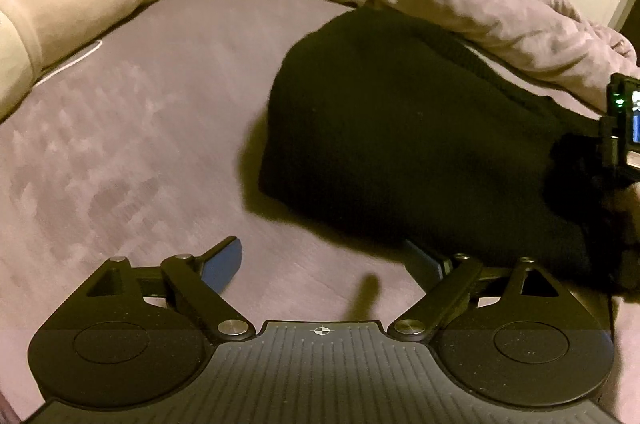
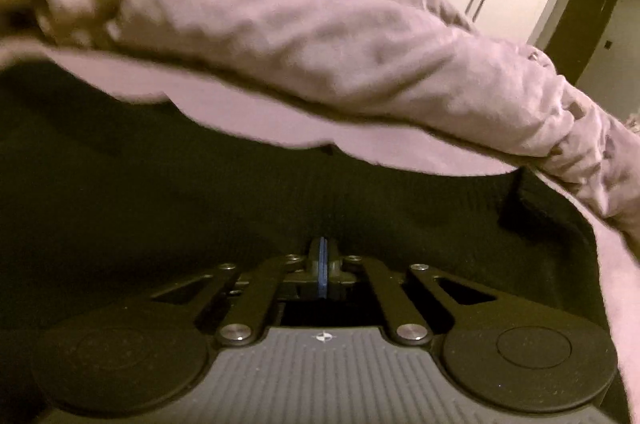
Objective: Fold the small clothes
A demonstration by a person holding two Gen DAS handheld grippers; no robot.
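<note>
The mauve bedsheet (image 1: 140, 127) is stretching out ahead of the left gripper (image 1: 324, 260), with a rumpled lilac duvet (image 2: 320, 23) heaped beyond. The black knitted garment (image 1: 400, 127) is lying ahead and right of that gripper, whose jaws are standing wide and empty. It is looking soft, light and floppy; an edge or corner seems the best hold. The right gripper (image 2: 323, 254) is sitting fully closed over the knit, though whether it is pinching cloth I cannot tell.
</note>
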